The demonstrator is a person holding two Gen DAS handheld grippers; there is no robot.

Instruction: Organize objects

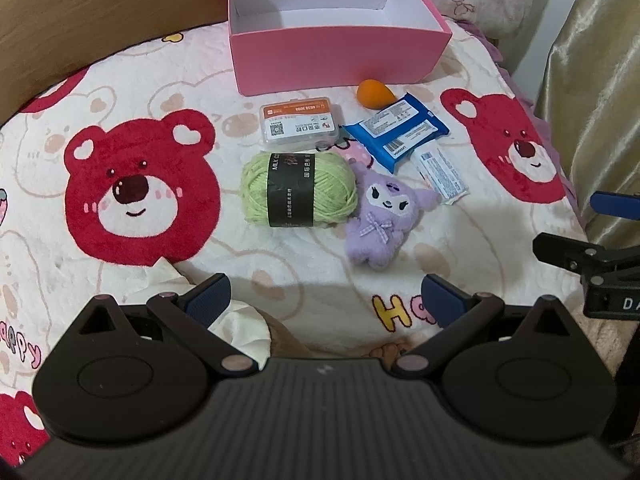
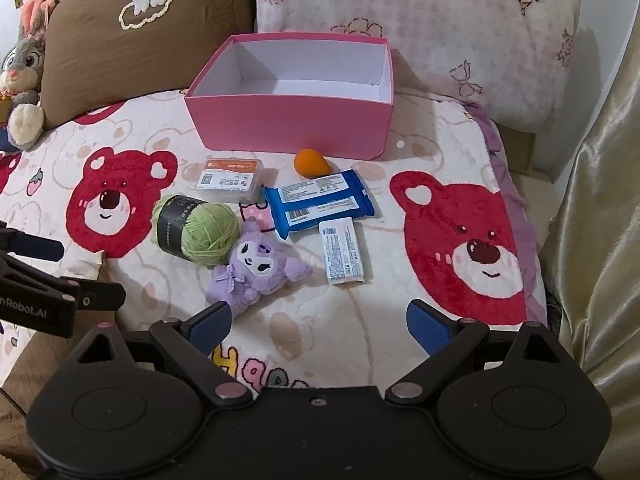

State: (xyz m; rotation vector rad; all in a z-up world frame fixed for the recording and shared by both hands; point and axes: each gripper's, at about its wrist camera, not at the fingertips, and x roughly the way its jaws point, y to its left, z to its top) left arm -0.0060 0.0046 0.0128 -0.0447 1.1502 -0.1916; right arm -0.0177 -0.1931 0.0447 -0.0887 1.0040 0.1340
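Observation:
An empty pink box [image 1: 336,56] [image 2: 292,124] stands at the back of the bear blanket. In front of it lie an orange sponge [image 1: 374,94] [image 2: 310,163], a clear plastic case [image 1: 300,123] [image 2: 230,179], a blue wipes pack [image 1: 396,132] [image 2: 320,202], a white sachet [image 1: 442,174] [image 2: 344,255], a green yarn ball [image 1: 298,189] [image 2: 196,236] and a purple plush doll [image 1: 384,216] [image 2: 254,270]. My left gripper [image 1: 326,300] is open and empty, short of the yarn. My right gripper [image 2: 318,326] is open and empty, near the doll.
A brown cushion [image 2: 132,40] and a pink pillow [image 2: 440,32] lean behind the box. A grey rabbit toy [image 2: 22,72] sits at the far left. A gold curtain [image 2: 600,200] hangs on the right. A white cloth [image 1: 240,328] lies under my left gripper.

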